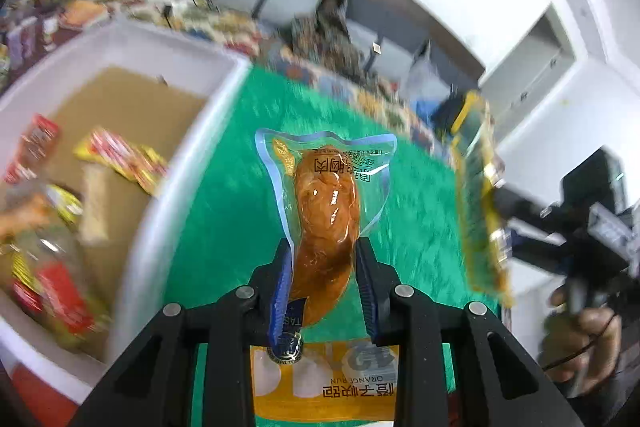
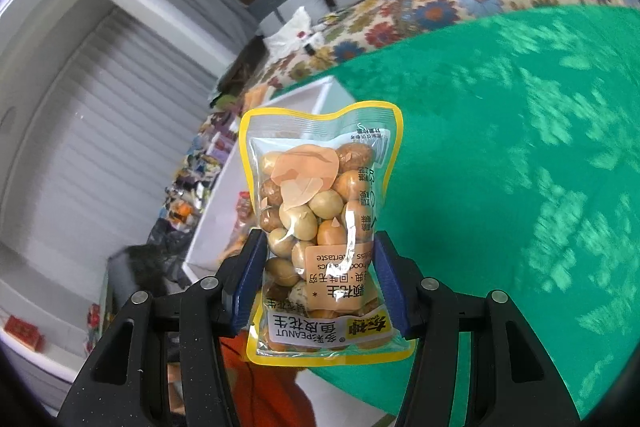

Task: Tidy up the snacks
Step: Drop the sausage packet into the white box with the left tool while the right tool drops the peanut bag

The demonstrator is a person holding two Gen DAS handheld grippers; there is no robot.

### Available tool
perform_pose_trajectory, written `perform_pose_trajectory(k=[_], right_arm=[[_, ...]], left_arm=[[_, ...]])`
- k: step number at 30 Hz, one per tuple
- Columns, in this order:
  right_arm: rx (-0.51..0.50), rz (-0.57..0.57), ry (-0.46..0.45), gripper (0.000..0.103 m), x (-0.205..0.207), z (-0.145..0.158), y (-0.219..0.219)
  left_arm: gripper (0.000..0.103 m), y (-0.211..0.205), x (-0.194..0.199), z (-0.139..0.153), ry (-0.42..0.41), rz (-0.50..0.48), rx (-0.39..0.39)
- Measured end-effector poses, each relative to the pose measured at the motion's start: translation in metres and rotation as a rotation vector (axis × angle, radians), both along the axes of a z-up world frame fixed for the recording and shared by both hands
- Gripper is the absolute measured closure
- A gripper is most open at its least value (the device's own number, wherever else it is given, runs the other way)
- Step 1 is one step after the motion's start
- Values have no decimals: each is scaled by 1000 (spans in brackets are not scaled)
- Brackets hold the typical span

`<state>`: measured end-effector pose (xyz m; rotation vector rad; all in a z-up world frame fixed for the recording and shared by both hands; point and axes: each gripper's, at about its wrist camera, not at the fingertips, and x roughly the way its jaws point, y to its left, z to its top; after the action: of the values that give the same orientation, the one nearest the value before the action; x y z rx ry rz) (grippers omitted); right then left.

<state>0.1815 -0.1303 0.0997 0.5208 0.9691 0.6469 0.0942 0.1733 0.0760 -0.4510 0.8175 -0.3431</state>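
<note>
Left gripper (image 1: 324, 255) clamped narrow on a clear vacuum pouch of braised meat (image 1: 326, 211), blue pads pinching its lower half, pouch held upright above the green cloth (image 1: 224, 211). Right gripper (image 2: 320, 267) likewise closed on a yellow-edged peanut packet (image 2: 322, 227), squeezed at the sides, clear of the cloth (seen from the left camera as a blurred yellow strip at far right, edge-on). Below the left pouch, an orange-and-yellow packet (image 1: 324, 383) flat on the cloth, near edge. To the left, just beside the cloth, a white bin (image 1: 172, 187) with a brown cardboard floor, already holding several red and yellow wrappers (image 1: 120, 155) and a pale bar. Beyond, a floral blanket (image 2: 460, 7) strewn with more snacks, too blurred to name.

Step in hand, by the look of it: carrying, both packets lifted and bound for the bin. Next move calls for swinging left over the rim, lowering into a bare patch of cardboard, then opening; one at a time, lest the grippers collide.
</note>
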Motion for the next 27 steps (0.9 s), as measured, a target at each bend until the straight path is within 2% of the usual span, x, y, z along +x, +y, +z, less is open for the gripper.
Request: perform_pose_trajectory(k=[2, 5, 9, 12, 13, 14, 16, 17, 19, 21, 23, 25, 27], right_arm=[[9, 30, -17, 46, 7, 9, 23], [37, 93, -40, 46, 19, 22, 72], [65, 196, -40, 46, 31, 27, 150], [23, 253, -27, 46, 36, 14, 205], [-5, 266, -30, 46, 37, 8, 222], [-33, 275, -37, 43, 37, 1, 236], [-104, 294, -62, 39, 38, -17, 264], [-136, 297, -66, 36, 41, -25, 273], [-187, 294, -55, 36, 43, -40, 280], [-186, 272, -76, 36, 40, -39, 271], [-182, 245, -136, 36, 32, -27, 257], [-185, 213, -224, 36, 22, -11, 248], [-210, 167, -319, 25, 7, 6, 235]], left_arm=[[73, 34, 1, 17, -24, 57, 16], [72, 88, 3, 30, -33, 166, 121], [67, 146, 8, 19, 9, 275, 267], [56, 173, 11, -8, 63, 321, 336], [47, 177, 14, -18, 87, 334, 352], [39, 180, 17, -30, 110, 352, 370], [34, 181, 18, -44, 122, 364, 381], [28, 178, 17, -49, 123, 366, 390], [17, 175, 4, -48, 92, 387, 429], [11, 170, -10, -44, 39, 405, 488], [4, 159, -17, -37, -5, 421, 569], [3, 146, -21, -30, -40, 441, 661], [0, 142, -22, -24, -43, 492, 702]])
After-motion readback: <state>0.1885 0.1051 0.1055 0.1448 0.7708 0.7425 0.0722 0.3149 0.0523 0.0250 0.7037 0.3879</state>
